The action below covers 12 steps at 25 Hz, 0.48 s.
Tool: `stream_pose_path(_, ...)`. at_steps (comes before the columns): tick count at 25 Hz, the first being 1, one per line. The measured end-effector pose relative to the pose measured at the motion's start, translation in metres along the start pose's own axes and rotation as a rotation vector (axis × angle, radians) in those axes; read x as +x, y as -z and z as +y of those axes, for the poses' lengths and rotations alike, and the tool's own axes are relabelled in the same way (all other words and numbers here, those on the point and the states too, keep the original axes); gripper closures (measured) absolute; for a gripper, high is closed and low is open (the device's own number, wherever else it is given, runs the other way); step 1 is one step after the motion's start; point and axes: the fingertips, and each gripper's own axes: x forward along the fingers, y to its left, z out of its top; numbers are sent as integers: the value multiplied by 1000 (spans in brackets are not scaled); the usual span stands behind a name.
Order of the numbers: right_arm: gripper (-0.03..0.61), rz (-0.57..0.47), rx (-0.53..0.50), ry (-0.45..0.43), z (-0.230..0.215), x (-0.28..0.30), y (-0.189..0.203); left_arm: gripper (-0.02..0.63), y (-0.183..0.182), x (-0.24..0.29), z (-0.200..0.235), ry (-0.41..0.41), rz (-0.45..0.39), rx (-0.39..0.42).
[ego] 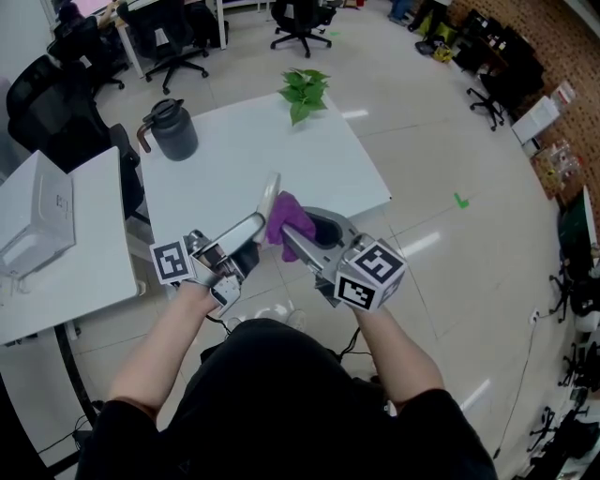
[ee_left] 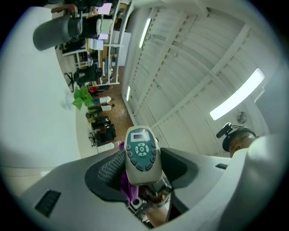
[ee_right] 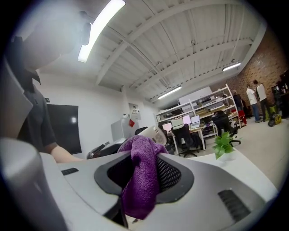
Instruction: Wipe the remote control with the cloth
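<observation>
A grey remote control (ee_left: 142,155) with a teal button face stands between the jaws of my left gripper (ee_left: 141,173), which is shut on it. In the head view the remote control (ego: 268,197) tilts up over the near edge of the white table (ego: 248,159). My right gripper (ee_right: 143,173) is shut on a purple cloth (ee_right: 142,178). The purple cloth (ego: 289,217) touches the remote's right side in the head view. A bit of the purple cloth (ee_left: 128,189) shows behind the remote in the left gripper view. The remote's end (ee_right: 156,134) peeks out behind the cloth.
A dark grey kettle (ego: 172,128) stands at the table's far left and a small green plant (ego: 304,92) at its far edge. A second white desk (ego: 66,246) with a white box lies to the left. Office chairs (ego: 298,21) stand beyond.
</observation>
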Motion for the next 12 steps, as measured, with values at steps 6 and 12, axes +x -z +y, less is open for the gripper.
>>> stream_pose_path(6,433,-26,-18,118,-28,-15,-11,379,25,-8,12,-49,93,45)
stream_pose_path(12,433,106,-93,267,-47,-38,26,379,-10,-55,103,-554,135,464)
